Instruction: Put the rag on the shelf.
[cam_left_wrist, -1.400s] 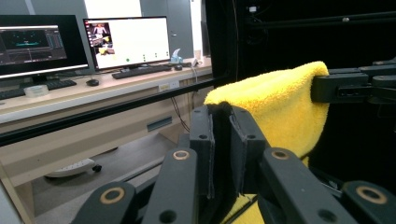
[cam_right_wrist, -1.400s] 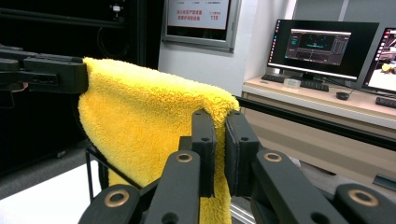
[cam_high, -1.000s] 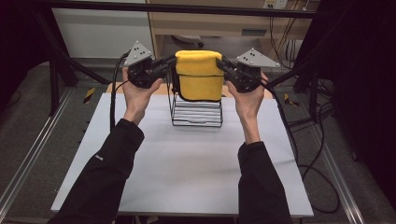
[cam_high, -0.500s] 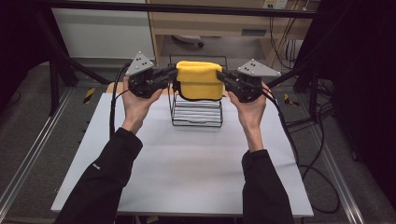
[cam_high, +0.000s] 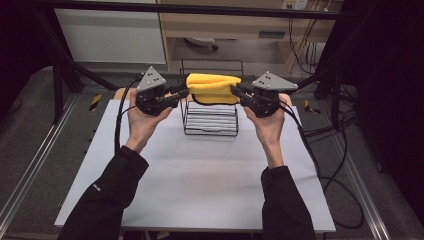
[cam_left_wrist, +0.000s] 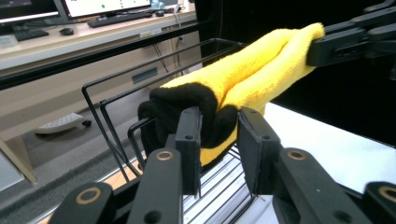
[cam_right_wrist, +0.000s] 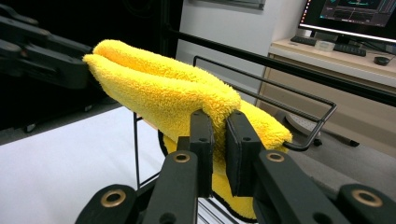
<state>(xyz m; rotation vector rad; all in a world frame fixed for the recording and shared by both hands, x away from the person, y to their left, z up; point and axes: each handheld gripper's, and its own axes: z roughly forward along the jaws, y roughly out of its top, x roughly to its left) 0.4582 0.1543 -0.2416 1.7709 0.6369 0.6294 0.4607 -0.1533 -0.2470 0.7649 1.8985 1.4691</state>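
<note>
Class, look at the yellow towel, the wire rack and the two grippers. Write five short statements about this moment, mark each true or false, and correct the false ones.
1. The left gripper and the right gripper each clamp one end of the yellow towel. True.
2. The towel lies flat on the white table. False: it is held up over the wire rack.
3. The towel has a black edge. True, it shows at the left gripper's jaws.
4. The wire rack lies tipped on its side. False: it stands upright on the table.
5. The towel is spread out in a single layer. False: it is folded or bunched into a thick roll between the grippers.
</note>
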